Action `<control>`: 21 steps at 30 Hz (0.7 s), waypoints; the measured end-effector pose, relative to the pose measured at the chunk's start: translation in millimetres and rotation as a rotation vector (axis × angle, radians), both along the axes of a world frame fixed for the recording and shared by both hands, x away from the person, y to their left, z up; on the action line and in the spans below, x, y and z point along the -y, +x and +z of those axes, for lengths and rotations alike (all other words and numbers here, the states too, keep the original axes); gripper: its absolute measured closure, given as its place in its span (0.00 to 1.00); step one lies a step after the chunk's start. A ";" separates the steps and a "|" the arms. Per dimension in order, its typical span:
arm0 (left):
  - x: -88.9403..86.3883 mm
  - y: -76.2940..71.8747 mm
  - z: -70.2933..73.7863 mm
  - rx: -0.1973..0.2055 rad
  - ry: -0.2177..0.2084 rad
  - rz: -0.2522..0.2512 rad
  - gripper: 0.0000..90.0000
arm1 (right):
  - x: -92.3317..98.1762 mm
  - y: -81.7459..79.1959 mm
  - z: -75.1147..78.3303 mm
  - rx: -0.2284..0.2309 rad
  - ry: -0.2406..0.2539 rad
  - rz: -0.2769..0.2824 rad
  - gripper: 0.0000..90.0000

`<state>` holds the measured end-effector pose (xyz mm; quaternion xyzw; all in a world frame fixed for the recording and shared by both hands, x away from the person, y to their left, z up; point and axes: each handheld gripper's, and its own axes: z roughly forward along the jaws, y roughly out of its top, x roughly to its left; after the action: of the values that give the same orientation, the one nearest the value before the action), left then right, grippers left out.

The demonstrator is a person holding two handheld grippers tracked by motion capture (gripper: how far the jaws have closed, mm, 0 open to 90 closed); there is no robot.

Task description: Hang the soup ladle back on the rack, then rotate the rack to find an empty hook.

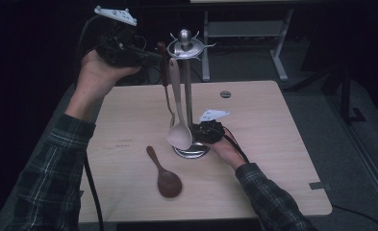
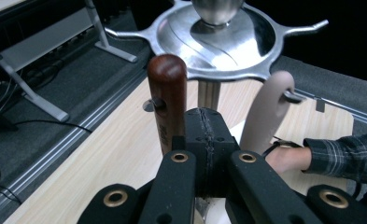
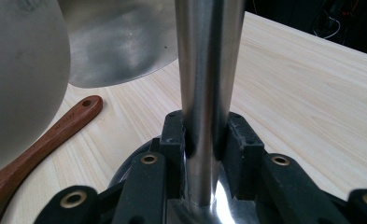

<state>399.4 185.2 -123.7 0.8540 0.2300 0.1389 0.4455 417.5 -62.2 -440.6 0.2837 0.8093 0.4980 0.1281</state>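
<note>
From my feed the stand (image 1: 188, 96) sits mid-table (image 1: 273, 144), with a ladle (image 1: 179, 130) hanging off its left side. A spoon (image 1: 165, 174) lies flat in front of the base, a bit left. My right gripper (image 1: 203, 132) is down at the post, just right of it. My left gripper (image 1: 145, 55) is up beside the stand's top, on a utensil handle (image 1: 163, 62) left of the ladle.
</note>
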 end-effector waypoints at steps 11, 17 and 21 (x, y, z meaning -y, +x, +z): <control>4.2 7.7 3.3 0.007 0.010 0.013 1.00 | -0.3 -0.4 -0.3 0.003 0.000 -0.005 0.79; 5.1 15.8 4.5 0.010 0.022 0.025 1.00 | -0.4 -0.6 -0.5 0.006 0.000 -0.007 0.79; 6.5 20.4 3.6 0.009 0.014 0.036 1.00 | -0.4 -0.7 -0.5 0.006 -0.001 -0.007 0.79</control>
<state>419.8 178.7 -120.2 0.8521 0.2421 0.1523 0.4382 416.8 -61.8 -441.1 0.2848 0.8081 0.4983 0.1324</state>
